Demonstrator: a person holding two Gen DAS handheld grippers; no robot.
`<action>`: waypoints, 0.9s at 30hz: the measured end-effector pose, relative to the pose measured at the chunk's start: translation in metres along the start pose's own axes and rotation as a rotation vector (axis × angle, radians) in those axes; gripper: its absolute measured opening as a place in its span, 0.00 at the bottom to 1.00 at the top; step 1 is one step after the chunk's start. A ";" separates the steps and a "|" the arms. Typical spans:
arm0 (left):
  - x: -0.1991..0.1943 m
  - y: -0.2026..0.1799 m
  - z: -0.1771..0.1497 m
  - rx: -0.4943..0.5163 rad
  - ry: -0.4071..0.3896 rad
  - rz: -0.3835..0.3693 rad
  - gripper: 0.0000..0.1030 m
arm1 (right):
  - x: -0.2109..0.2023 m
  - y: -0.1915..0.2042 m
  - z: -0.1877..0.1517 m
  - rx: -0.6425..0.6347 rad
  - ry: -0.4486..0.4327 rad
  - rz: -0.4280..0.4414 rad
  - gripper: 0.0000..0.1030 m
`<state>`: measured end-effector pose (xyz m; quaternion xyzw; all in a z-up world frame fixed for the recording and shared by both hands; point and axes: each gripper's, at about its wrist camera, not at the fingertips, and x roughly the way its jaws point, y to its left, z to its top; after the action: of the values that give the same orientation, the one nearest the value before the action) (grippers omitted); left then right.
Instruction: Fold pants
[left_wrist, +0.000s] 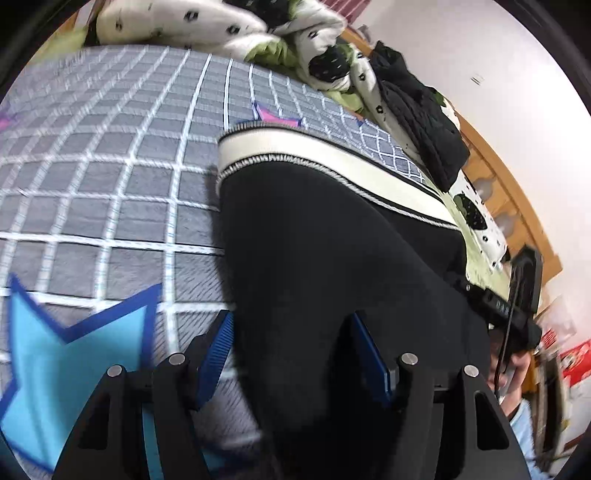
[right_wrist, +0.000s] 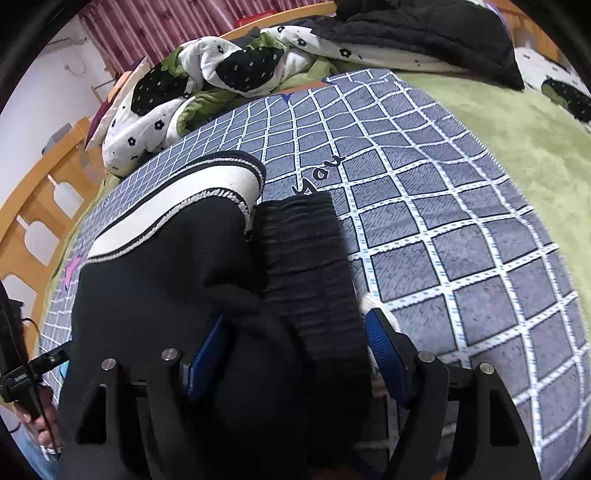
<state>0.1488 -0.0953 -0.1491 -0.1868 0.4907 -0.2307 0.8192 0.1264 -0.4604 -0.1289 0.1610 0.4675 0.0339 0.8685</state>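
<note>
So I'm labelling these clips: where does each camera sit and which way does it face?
Left wrist: on the left gripper, looking along its fingers over the black pants and checked blanket; right gripper at the right edge.
Right wrist: on the right gripper, facing the pants' ribbed cuff; left gripper at the left edge.
Shared: pants, blanket, quilt.
</note>
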 end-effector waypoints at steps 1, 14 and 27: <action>0.005 0.002 0.002 -0.017 0.010 -0.011 0.57 | 0.002 0.000 0.001 0.001 0.003 0.007 0.71; -0.066 -0.011 0.040 0.010 -0.131 -0.097 0.13 | -0.058 0.045 0.008 -0.001 -0.052 0.131 0.23; -0.159 0.142 0.036 -0.037 -0.155 0.152 0.17 | 0.011 0.224 -0.014 -0.147 0.000 0.280 0.18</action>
<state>0.1428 0.1137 -0.0940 -0.1814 0.4428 -0.1438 0.8662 0.1421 -0.2431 -0.0753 0.1609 0.4369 0.1888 0.8647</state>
